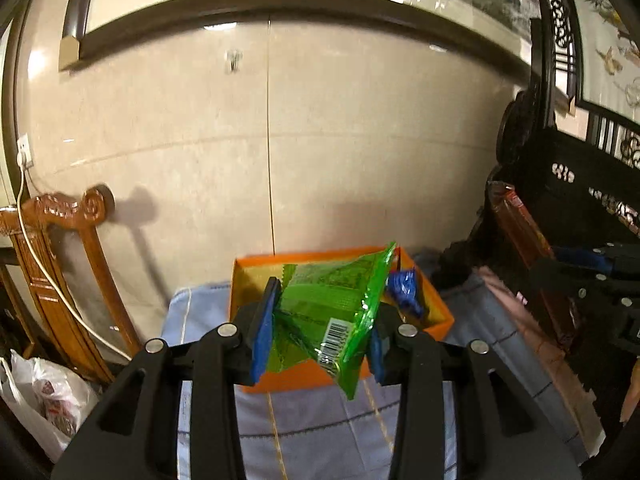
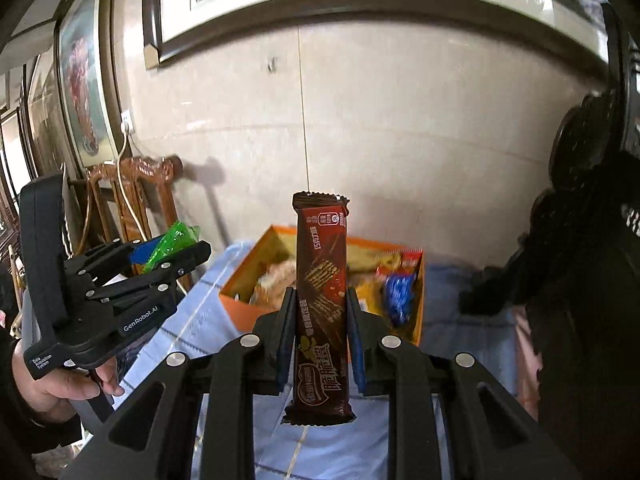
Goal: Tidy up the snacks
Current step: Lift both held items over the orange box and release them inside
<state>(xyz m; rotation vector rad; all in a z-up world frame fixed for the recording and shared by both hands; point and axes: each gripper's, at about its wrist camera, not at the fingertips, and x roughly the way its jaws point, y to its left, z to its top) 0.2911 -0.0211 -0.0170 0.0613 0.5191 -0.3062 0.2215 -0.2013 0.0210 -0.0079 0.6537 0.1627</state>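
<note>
While the left gripper is clenching a green snack packet, the right gripper is grasping a brown chocolate wafer bar upright, both above the orange box of snacks on the blue cloth.

Warm indoor light, glare on the glossy wall, slight motion blur, strong fisheye bending at edges.

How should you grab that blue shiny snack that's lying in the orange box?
Probably from above, pinching across the narrow middle of the blue snack. It lies near the right wall of the orange box, close to other packets, so a sideways approach looks blocked. Its crinkly wrapper should squash easily between the pads.
</note>
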